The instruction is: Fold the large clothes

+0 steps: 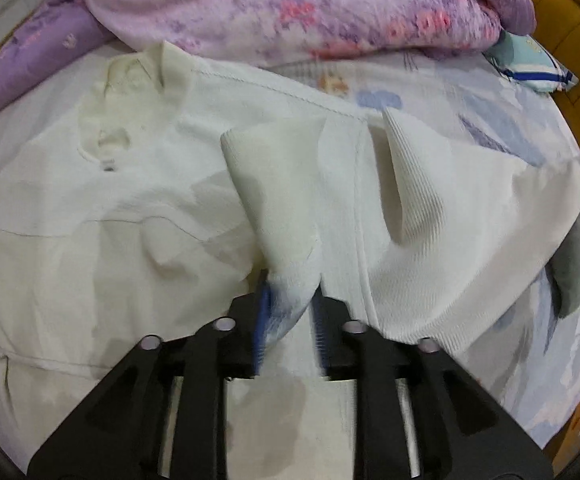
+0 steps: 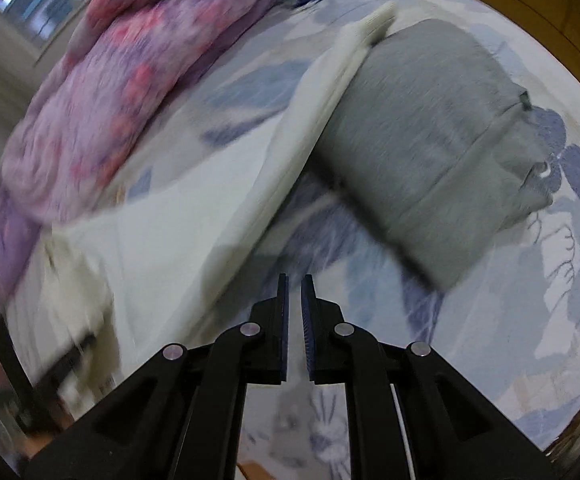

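The white top [image 1: 137,208] lay spread over the middle and left of your left wrist view, its collar [image 1: 129,76] toward the upper left and one sleeve [image 1: 273,200] pulled across the body toward the bottom centre. Your left tongs [image 1: 287,312] were clamped on the end of that sleeve, the cloth bunched between the blue pads [image 1: 263,316]. A second ribbed fold [image 1: 430,208] of the top stood up to the right of centre.

In your right wrist view the same white top [image 2: 193,216] ran as a band from lower left to upper centre, blurred by motion. Your right tongs [image 2: 294,320] held nothing; their fingers stood almost together with only a narrow slit between them, over the bedsheet [image 2: 530,320] at bottom centre. A folded grey garment [image 2: 430,152] lay on the right of the frame, its edge touching the white top's edge near the top.

The leaf-patterned bedsheet carried everything. A purple floral blanket [image 1: 310,4] was heaped along the top of the left view, and a striped pillow [image 1: 538,64] sat at the upper right.
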### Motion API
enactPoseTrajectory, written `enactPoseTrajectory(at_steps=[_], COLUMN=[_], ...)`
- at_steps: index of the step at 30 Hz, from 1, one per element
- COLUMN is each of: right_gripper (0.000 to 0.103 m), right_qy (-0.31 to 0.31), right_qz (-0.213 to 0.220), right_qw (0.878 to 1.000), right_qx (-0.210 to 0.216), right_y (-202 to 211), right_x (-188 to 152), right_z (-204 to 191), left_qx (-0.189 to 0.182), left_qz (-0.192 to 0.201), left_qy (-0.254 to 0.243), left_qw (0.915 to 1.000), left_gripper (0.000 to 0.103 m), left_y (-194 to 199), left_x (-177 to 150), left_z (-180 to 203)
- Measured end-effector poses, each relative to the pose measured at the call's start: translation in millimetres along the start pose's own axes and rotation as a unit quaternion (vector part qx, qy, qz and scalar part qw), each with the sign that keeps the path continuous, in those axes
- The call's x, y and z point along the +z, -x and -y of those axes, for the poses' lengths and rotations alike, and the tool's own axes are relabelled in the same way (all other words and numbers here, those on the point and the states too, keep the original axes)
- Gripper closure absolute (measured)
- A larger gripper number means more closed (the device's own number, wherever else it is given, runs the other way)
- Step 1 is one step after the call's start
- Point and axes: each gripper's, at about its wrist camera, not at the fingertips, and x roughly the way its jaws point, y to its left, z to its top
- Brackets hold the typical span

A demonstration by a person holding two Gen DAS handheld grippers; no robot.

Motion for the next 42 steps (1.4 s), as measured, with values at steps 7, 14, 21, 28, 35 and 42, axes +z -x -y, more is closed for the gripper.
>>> enactPoseTrajectory(at_steps=[7, 14, 21, 28, 35, 42], right_gripper=[0.055, 0.055, 0.100, 0.100, 0.100, 0.100], right_qy=[-0.076, -0.149, -0.169, -0.104, 0.012, 0.137], right_qz=[0.022, 0.003, 0.033, 0.098, 0.158, 0.132], right_qw=[0.996, 0.988, 0.982, 0.985, 0.978, 0.957], right_qx=[0.046, 0.037, 0.081, 0.094, 0.134, 0.221], right_y=[-7, -43, -55, -10, 49, 65], right_x=[55, 93, 94, 86, 72, -1], right_z=[10, 20, 32, 2, -89, -239], left_qx=[-0.070, -0.037, 0.050, 0.054, -0.021, -0.018], left_qz=[0.030, 0.047, -0.050, -0.094, -0.034, 0.020], left_qy=[0.008, 0.060, 0.074, 0.044, 0.116, 0.194], left_qw=[0.9970, 0.9964, 0.9948, 0.9931, 0.9925, 0.9806], left_gripper=[0.030, 0.026, 0.026, 0.027, 0.028, 0.028], left_y=[28, 43, -20, -56, 2, 67], left_x=[2, 4, -8, -16, -18, -35], left_z=[4, -30, -69, -76, -126, -213])
